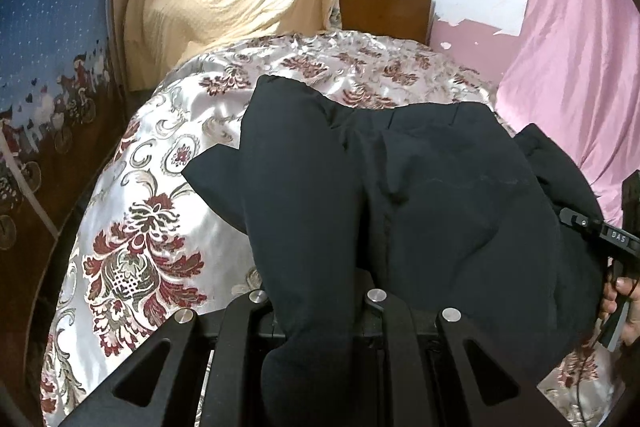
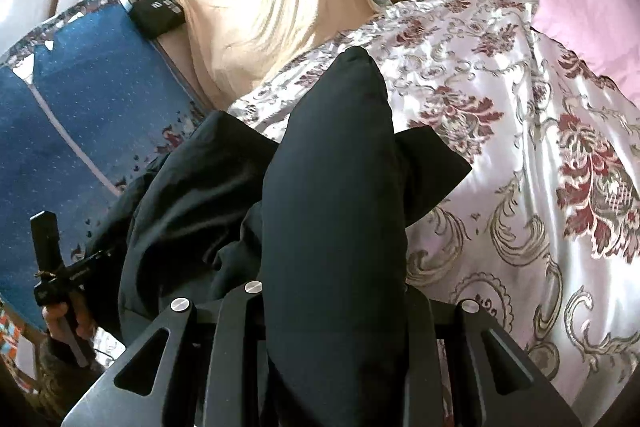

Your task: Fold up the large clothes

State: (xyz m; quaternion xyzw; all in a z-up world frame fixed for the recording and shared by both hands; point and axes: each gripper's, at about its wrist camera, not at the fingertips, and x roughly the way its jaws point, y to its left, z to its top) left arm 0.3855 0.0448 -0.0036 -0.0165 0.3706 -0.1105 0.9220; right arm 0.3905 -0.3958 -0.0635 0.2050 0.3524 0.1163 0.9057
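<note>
Nearest to each camera, the dark garment passes between the fingers of both tools. The left hand-held gripper is clamped on one bunched edge of it, and the right hand-held gripper is clamped on a thick padded fold, so neither arm is nearer; both already hold the cloth.

From the left tool, the garment runs away toward 12 o'clock and spreads to 2 o'clock, where the other tool appears at the picture's edge. From the right tool, its long axis also points to 12 o'clock, with loose cloth falling to 9 o'clock. It rests on the flowered bed cover, partly lifted.

The coming fold probably carries both held edges forward, along this axis.

On the right tool's body, the white letters "DAS" can be read. The black bag far behind has white print, too small to read.
</note>
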